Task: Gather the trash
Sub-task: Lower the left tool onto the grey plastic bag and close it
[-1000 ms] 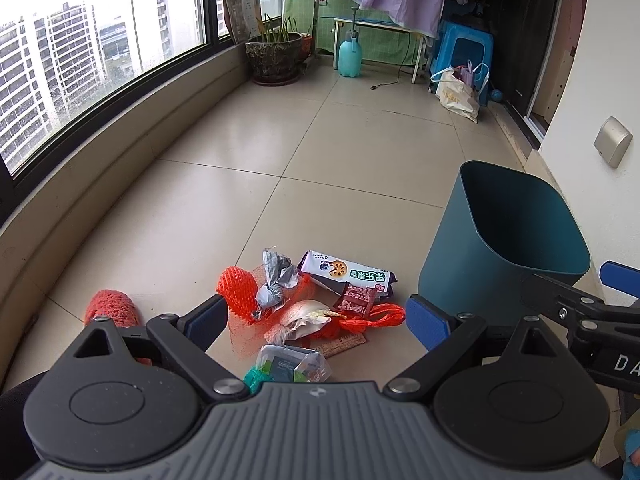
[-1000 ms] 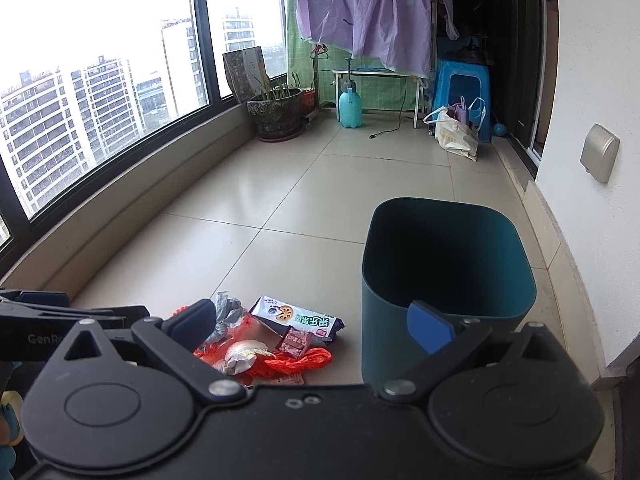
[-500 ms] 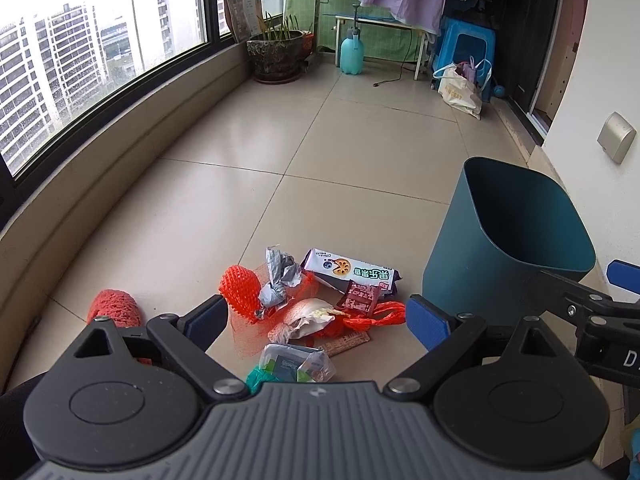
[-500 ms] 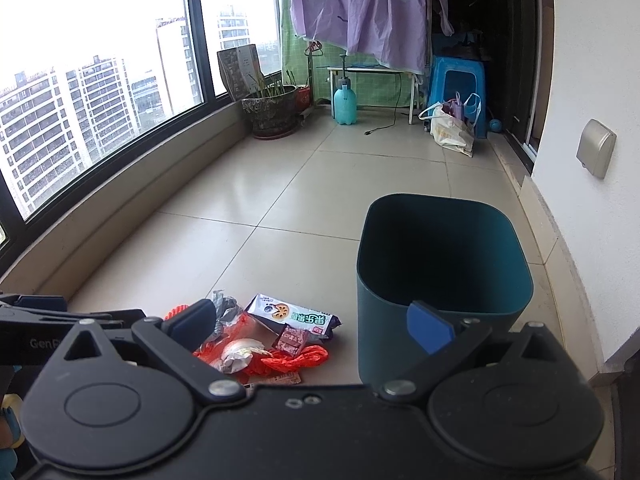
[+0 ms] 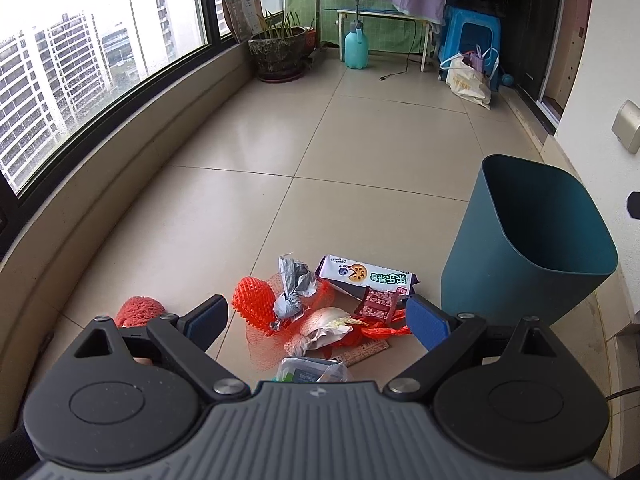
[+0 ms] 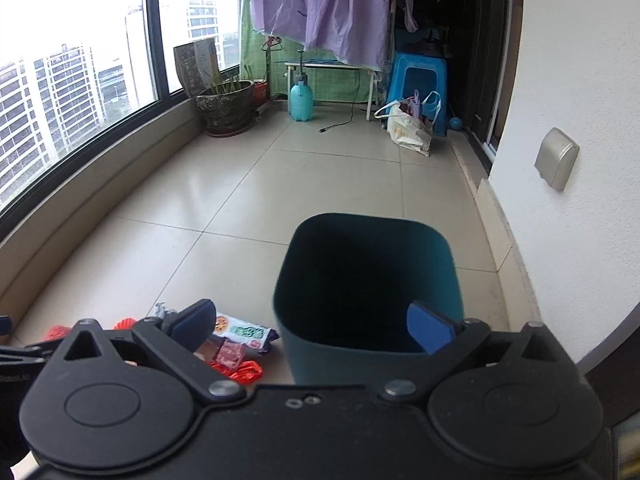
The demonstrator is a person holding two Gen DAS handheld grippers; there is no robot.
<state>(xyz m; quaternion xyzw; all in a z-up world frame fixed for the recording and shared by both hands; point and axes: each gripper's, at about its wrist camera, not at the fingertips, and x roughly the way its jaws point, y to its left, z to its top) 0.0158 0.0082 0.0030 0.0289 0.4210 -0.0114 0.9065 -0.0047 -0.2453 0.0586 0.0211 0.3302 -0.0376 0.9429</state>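
A pile of trash lies on the tiled floor: a white and purple snack packet [image 5: 368, 278], a crumpled grey wrapper [image 5: 294, 288], an orange foam net [image 5: 254, 302], a red net bag [image 5: 384, 330] and a small red sachet [image 5: 378, 302]. A teal bin [image 5: 528, 240] stands upright to its right. My left gripper [image 5: 316, 322] is open and empty, held above the pile. My right gripper [image 6: 316, 328] is open and empty above the near rim of the bin [image 6: 368, 292]. The snack packet also shows in the right wrist view [image 6: 244, 332].
A second orange net [image 5: 138, 310] lies left of the pile by the curved window ledge [image 5: 100, 200]. At the far end stand a plant pot [image 5: 278, 54], a teal spray bottle [image 5: 356, 50], a blue stool [image 5: 472, 40] and a paper bag [image 5: 470, 80]. A white wall [image 6: 580, 120] runs along the right.
Both grippers have risen and drawn back a little. The right gripper has shifted right, so the bin now sits centred under it. The trash has not moved.
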